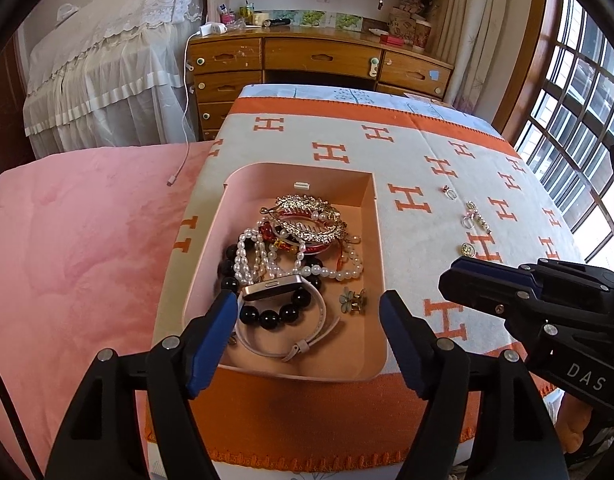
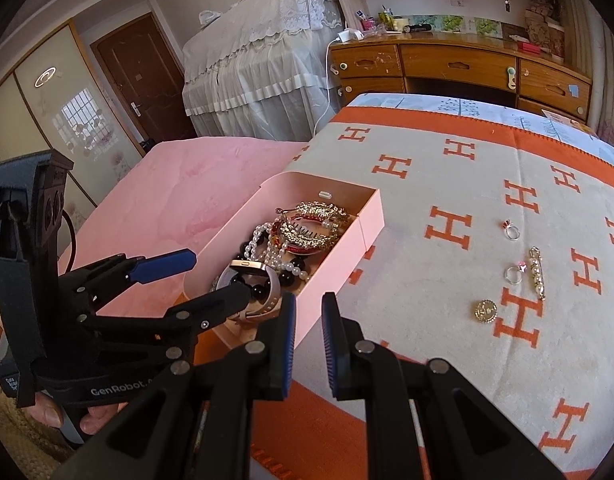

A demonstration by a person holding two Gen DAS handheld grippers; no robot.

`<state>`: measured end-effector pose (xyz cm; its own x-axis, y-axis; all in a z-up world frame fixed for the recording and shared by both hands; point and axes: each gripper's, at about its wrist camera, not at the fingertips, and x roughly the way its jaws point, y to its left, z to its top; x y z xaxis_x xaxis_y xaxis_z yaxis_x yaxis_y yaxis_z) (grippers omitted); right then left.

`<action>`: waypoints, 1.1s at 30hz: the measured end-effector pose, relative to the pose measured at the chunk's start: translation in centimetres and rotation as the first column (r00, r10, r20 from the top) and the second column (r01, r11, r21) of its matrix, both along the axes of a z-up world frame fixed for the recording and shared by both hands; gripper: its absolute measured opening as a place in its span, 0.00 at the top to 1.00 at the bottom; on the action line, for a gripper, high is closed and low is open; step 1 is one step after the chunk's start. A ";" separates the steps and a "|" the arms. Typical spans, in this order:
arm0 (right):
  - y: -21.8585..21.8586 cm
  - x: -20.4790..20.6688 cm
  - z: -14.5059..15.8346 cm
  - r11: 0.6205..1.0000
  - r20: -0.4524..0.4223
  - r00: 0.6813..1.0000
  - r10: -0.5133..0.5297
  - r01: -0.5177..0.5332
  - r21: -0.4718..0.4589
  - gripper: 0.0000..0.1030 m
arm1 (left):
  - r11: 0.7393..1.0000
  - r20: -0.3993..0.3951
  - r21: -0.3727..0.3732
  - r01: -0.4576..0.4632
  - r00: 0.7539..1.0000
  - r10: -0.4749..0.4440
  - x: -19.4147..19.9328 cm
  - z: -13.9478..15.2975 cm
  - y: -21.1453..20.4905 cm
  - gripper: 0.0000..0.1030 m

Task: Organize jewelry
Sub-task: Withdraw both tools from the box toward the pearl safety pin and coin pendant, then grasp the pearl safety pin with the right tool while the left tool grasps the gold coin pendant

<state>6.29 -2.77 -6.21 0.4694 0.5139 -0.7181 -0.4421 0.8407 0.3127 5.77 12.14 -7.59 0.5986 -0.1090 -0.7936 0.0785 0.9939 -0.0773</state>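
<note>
The left tool [image 1: 307,336] hangs spread wide over the pink jewelry box [image 1: 377,240], the right tool [image 2: 309,344] narrowed and empty just beside it, with two rings [image 2: 511,232], one pearl pin [image 2: 537,274] and one round brooch [image 2: 485,311] on the table [image 2: 447,152].

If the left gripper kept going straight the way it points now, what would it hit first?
Probably the watch and black beads at the near end of the pink box. The open left gripper sits just over that rim, aimed into the pile; exact depth is unclear.
</note>
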 end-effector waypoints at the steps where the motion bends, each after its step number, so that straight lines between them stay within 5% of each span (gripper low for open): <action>1: -0.3 -0.1 0.0 1.000 0.001 1.000 -0.004 0.004 0.004 0.87 | 1.000 -0.002 0.002 0.003 1.000 -0.003 0.0 0.0 -0.3 0.30; 21: -10.3 1.3 -0.9 0.979 -0.025 0.981 -0.192 0.193 0.058 0.87 | 0.992 -0.013 0.052 0.115 0.993 -0.114 4.1 1.2 -8.6 0.27; 33: -14.3 4.8 -2.3 0.966 -0.030 0.967 -0.252 0.250 -0.074 0.87 | 0.985 -0.002 0.054 0.163 0.987 -0.163 10.3 1.7 -13.4 0.26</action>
<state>11.10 -17.08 -8.55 0.5479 0.3315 -0.7680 -0.2028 0.9434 0.2625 16.10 -1.28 -5.88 0.5780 -0.1626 -0.7996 0.2401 0.9705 -0.0238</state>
